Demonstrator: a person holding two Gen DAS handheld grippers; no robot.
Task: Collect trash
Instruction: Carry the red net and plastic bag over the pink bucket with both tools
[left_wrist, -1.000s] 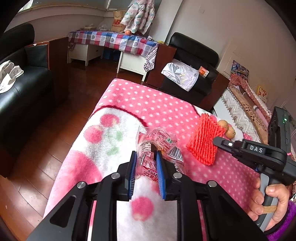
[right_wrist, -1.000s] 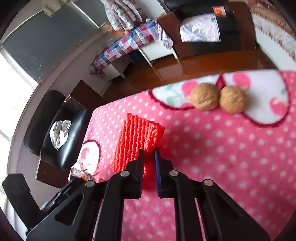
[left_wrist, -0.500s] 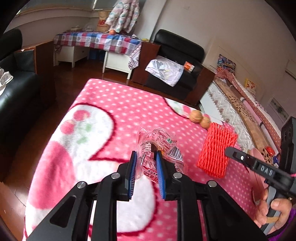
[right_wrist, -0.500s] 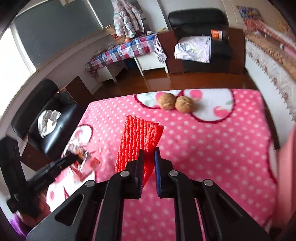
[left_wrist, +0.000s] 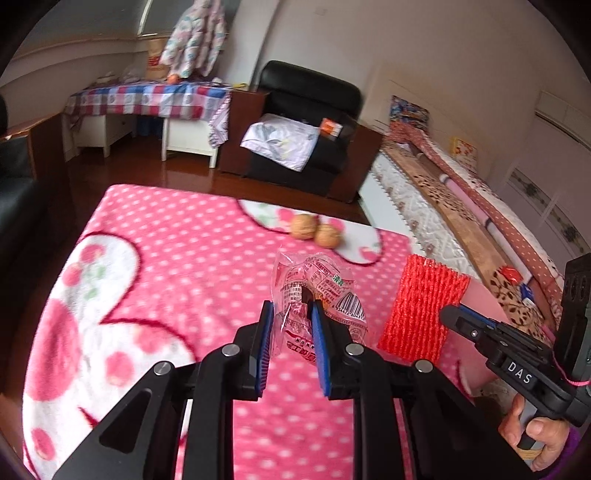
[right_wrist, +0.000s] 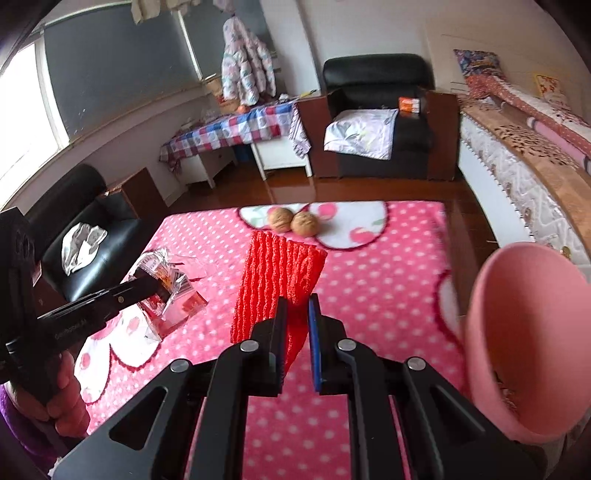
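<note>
Holding the wrapper (left_wrist: 317, 295) in your left hand-held gripper (left_wrist: 291, 317), you have it clamped between the blue pads, lifted over the pink blanket (left_wrist: 177, 258). Your right hand-held gripper (right_wrist: 295, 314) is clamped on the red net (right_wrist: 277, 280), which hangs above the same blanket. A pink bin (right_wrist: 524, 339) stands at the right edge of the right wrist view, near the net.

To do this step well, I think you should bring the net over the mouth of the bin first, because it is nearer, and part the jaws only when it is fully above the opening. Then bring the wrapper the same way. The wrapper is thin and crumpled, so it may stick to a pad; a small shake could help.

Two walnuts (left_wrist: 314, 230) lie touching at the far side of the blanket; whether they count as trash I cannot tell. What the blanket covers is hidden. The bottom of the bin is cut off, and its inside is hard to make out.
</note>
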